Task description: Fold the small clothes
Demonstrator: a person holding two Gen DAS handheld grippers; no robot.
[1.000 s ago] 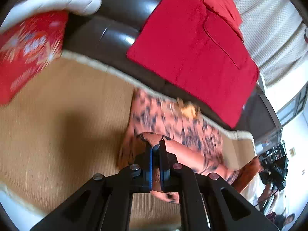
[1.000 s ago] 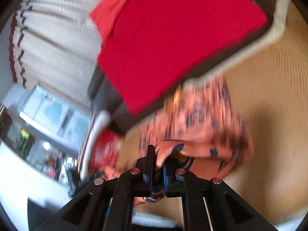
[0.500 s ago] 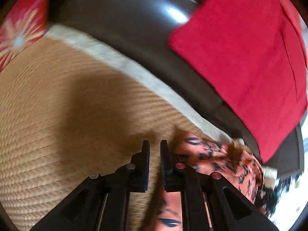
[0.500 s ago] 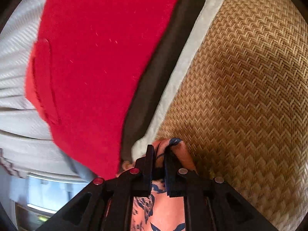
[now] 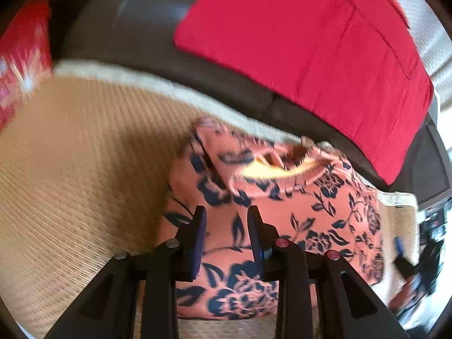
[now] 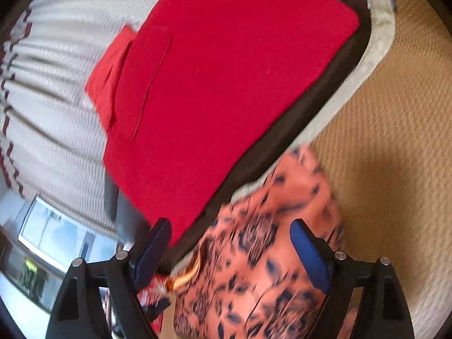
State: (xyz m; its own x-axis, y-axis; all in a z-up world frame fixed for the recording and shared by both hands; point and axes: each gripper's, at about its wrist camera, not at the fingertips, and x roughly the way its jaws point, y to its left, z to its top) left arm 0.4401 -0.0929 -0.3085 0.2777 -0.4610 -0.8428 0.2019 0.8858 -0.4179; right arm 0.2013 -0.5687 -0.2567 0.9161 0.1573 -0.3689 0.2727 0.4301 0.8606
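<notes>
A small orange garment with a dark blue flower print (image 5: 296,212) lies folded over on the woven straw mat (image 5: 84,169), near the mat's pale border. It also shows in the right wrist view (image 6: 268,254). My left gripper (image 5: 226,220) is open and empty just above the garment's near part. My right gripper (image 6: 231,237) is wide open and empty above the garment's other end. Nothing is held.
A red cushion (image 5: 310,42) leans on the dark sofa back (image 5: 127,28) behind the mat; it also shows in the right wrist view (image 6: 212,84). A red patterned cushion (image 5: 19,56) is at the far left. A pale ribbed cloth (image 6: 56,99) hangs beyond.
Both grippers held the garment a second ago. They carried its edge forward toward the sofa, then let go. Both have now opened and pulled back, and the garment lies folded.
</notes>
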